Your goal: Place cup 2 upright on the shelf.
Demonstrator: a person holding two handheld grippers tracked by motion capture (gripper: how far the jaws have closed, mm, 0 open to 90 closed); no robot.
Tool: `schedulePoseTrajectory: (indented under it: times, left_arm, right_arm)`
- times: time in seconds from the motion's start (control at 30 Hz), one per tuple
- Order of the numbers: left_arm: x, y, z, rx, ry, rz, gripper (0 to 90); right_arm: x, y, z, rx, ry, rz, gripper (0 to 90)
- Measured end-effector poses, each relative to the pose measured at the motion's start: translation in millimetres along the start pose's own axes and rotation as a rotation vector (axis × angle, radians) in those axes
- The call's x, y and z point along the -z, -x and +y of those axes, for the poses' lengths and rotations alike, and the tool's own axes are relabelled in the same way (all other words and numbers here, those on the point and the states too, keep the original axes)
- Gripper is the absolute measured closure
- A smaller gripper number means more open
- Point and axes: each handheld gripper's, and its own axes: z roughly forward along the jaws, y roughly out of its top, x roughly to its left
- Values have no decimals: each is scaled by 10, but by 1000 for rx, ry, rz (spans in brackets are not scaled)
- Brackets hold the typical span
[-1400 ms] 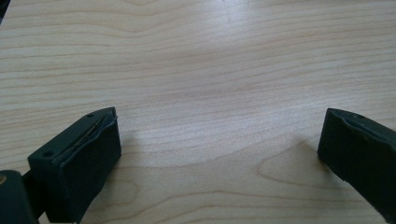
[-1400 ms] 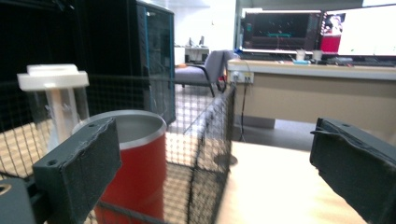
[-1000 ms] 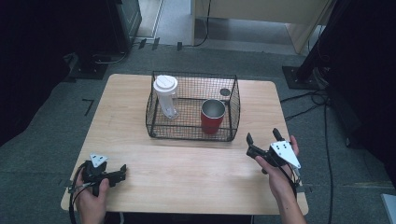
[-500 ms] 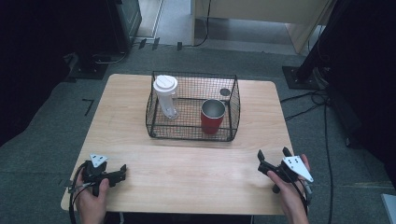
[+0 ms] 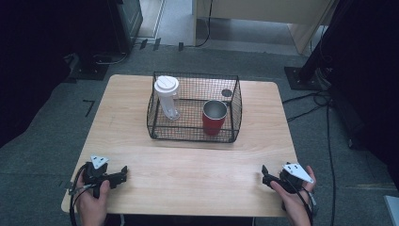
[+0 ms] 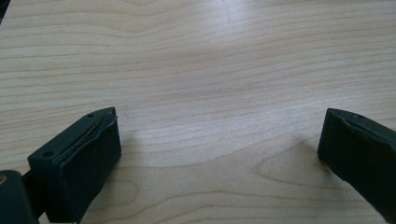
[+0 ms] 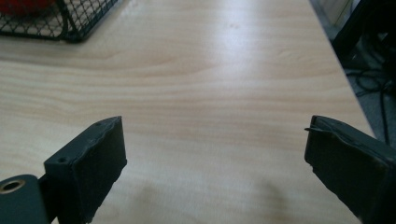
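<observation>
A black wire basket stands on the far half of the wooden table. Inside it, a clear tumbler with a white lid stands at the left and a red cup with a metal inside at the right. My left gripper rests low at the near left corner, open, with bare wood between its jaws. My right gripper sits low at the near right corner; its jaws have just been closing a little but stand apart with nothing between them.
A small dark round thing lies in the basket's back right corner. The basket's corner shows at the top left of the right gripper view. Cables run over the floor to the right of the table.
My right gripper has come back from mid-right of the table to the near right corner and sunk lower. The left gripper has kept still.
</observation>
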Motion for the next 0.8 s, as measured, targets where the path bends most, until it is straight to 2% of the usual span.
schedulePoseTrajectory:
  times: [0.07,0.17,0.2,0.33,0.53,0.63,0.8]
  left_arm:
    - [0,0,0,0,0,0,0]
    - [-1,0,0,1,0,0,0]
    - [0,0,0,0,0,0,0]
    - [0,0,0,0,0,0,0]
    - [0,0,1,1,0,0,0]
    - [0,0,1,1,0,0,0]
    - [-1,2,2,3,0,1,0]
  right_arm:
    - [3,9,-14,-1,-48,-4,57]
    - [-25,38,-32,31,-145,-28,62]
    - [-24,47,-34,28,-153,-21,68]
    - [-18,91,-43,-3,-166,5,68]
    - [-26,95,-38,2,-173,9,43]
    - [-62,101,-20,-5,-187,4,0]
    - [-91,111,-1,-13,-187,-9,0]
